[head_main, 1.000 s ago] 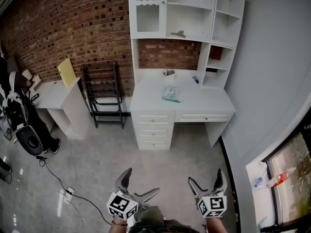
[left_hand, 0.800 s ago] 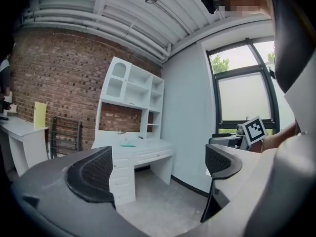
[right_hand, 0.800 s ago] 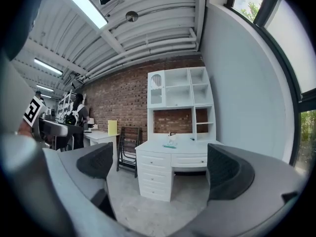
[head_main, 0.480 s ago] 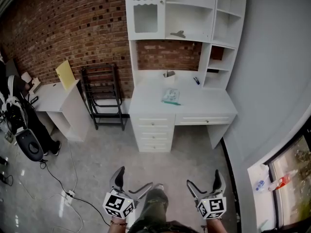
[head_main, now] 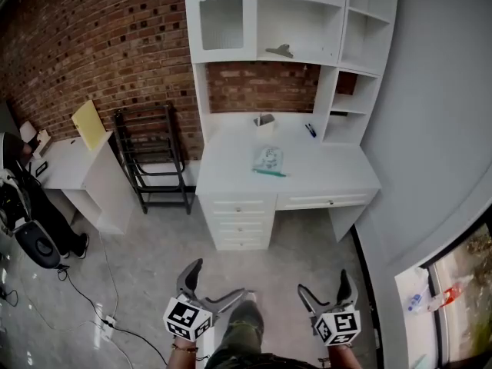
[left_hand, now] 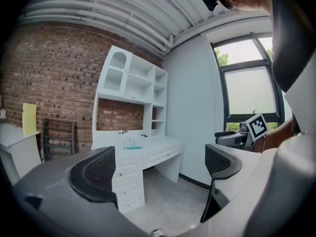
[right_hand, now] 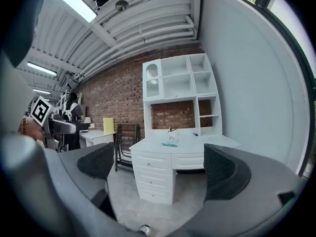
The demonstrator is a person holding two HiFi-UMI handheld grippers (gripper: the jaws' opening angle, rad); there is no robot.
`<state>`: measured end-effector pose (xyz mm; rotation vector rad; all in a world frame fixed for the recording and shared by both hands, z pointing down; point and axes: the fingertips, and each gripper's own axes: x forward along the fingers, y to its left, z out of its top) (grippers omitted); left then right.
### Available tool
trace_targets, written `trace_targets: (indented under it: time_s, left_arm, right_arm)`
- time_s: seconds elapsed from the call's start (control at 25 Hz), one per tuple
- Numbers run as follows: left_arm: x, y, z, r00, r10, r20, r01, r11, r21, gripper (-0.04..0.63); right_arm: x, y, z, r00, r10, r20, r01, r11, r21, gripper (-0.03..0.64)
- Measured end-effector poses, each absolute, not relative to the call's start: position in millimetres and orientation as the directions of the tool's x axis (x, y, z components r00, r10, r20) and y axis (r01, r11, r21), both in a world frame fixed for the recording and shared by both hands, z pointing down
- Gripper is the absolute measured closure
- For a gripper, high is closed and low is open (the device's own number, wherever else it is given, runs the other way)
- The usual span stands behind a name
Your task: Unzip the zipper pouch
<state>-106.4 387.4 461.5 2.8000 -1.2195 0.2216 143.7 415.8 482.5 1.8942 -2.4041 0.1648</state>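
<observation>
Zipper pouch [head_main: 268, 161]: flat, soft, see-through plastic with a teal strip along its near edge; whether the zip is open or closed is too small to tell.
Position of pouch: lies on the tabletop [head_main: 330, 171] near the middle, a little towards the back, touching nothing else.
Pouch relative to claws: well apart from both, ahead of them across a stretch of floor; in each gripper view it shows far off, within the gap between the jaws.
Left claw [head_main: 223, 277]: jaws spread wide, nothing between them; dark, curved, rib-textured pads; marker cube at its base; held low over the floor.
Right claw [head_main: 324, 281]: jaws likewise wide apart and empty; same dark textured pads and marker cube; level with the left claw, the person's leg between the two.
Tabletop: smooth white painted surface, rectangular, with a bank of drawers [head_main: 238, 221] under its left part and an open knee space at the right.
Other items on tabletop: a small pale holder [head_main: 264, 120] at the back; a short blue pen-like item [head_main: 309, 130] to the right of it.
Hutch [head_main: 307, 14]: white open shelves rising from the tabletop's back, with a glazed door at upper left.
Wall behind: red brick [head_main: 100, 44], rough; plain grey wall [head_main: 438, 91] at the right.
Rack [head_main: 154, 156]: black metal frame, left of the tabletop.
Low cabinet [head_main: 69, 171]: white, further left, with a yellow sheet [head_main: 89, 124] propped on it.
Floor [head_main: 154, 252]: grey, speckled.
</observation>
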Motion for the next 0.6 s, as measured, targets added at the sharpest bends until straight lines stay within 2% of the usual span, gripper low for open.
trace_targets:
  time_s: [0.16,0.4,0.6]
  left_arm:
    - [-107.7,320.7,467.3,0.684,-0.696,0.218,-0.709,-0.705,-0.027,0.029]
    - [-95.9,214.2,454.4,0.741,-0.636,0.217,-0.648,-0.761,-0.018,0.031]
    - [-84.2,143.7,447.5,0.792,-0.572,0.213,-0.58,-0.814,-0.032,0.031]
  right_arm:
    - [142.9,354.3,487.7,-0.225,-0.962,0.155,-0.974,0.221,-0.044,0.052]
    - [131.7,267.5,489.7,-0.246,-0.943,0.226,-0.968,0.251,-0.008,0.052]
    - [141.1,202.9,488.5,-0.245,-0.94,0.238,-0.967,0.256,0.016,0.054]
